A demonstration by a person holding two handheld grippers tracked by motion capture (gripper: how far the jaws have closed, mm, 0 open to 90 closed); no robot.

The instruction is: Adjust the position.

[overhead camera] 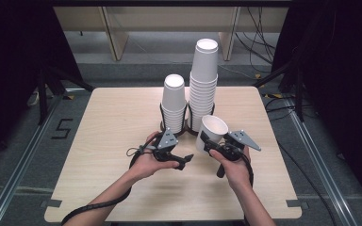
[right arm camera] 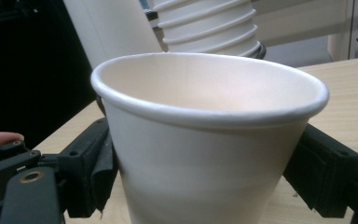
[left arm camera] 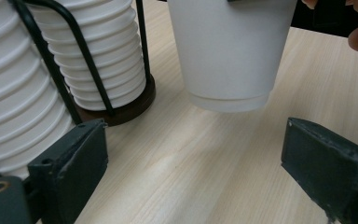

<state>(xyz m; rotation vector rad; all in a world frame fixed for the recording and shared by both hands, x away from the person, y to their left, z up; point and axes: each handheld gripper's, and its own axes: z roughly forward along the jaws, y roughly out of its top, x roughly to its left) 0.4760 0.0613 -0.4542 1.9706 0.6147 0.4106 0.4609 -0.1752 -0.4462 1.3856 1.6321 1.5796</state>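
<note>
A single white paper cup [overhead camera: 212, 131] sits tilted between the jaws of my right gripper [overhead camera: 210, 145], which is shut on its sides; in the right gripper view the cup [right arm camera: 205, 140] is close up, mouth open toward the camera. My left gripper [overhead camera: 186, 160] is just left of it, open and holding nothing. In the left gripper view the cup's base [left arm camera: 230, 93] hangs slightly above the wood, beyond my spread left gripper [left arm camera: 196, 168]. Behind stand a short cup stack [overhead camera: 174, 101] and a taller cup stack [overhead camera: 204, 80], each in a black wire holder [left arm camera: 126, 109].
The wooden table [overhead camera: 108, 141] has bare surface left, right and in front of the hands. The two stacks stand at the back middle, right behind the grippers. Dark stands and cables [overhead camera: 264, 47] lie on the floor beyond the table's far edge.
</note>
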